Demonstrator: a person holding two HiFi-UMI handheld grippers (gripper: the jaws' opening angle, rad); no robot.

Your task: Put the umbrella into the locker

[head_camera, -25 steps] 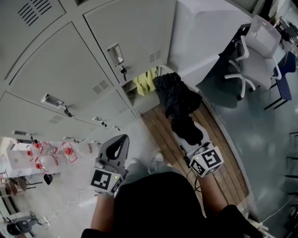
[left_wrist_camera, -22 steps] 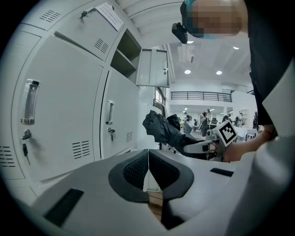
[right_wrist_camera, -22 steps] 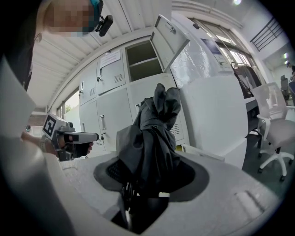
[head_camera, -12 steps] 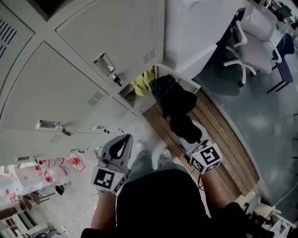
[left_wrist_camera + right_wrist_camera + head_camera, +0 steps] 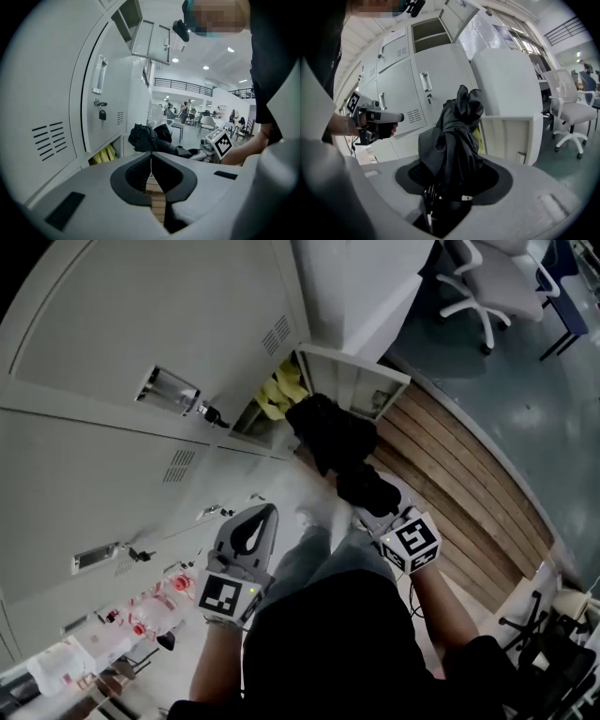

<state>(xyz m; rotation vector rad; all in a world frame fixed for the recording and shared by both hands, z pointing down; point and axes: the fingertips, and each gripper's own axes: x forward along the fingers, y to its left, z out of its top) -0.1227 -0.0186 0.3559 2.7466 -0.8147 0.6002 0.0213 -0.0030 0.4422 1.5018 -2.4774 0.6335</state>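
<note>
Our left gripper (image 5: 151,163) has its jaws pressed together on nothing, beside the closed locker doors (image 5: 187,315). Further right, the low compartment stands open with something yellow (image 5: 277,394) inside. The black folded umbrella (image 5: 334,437) hangs just in front of its mouth, clamped between the right gripper's (image 5: 449,187) jaws.

Dark umbrella (image 5: 454,136) cloth is smothering the right gripper (image 5: 451,180) and most of its fingers (image 5: 408,174), so the pinched part can't be made out, the yellow thing (image 5: 277,396) in the open locker (image 5: 361,388) sits half-hidden and unidentifiable, and the white chair (image 5: 489,285) runs off the top edge.
</note>
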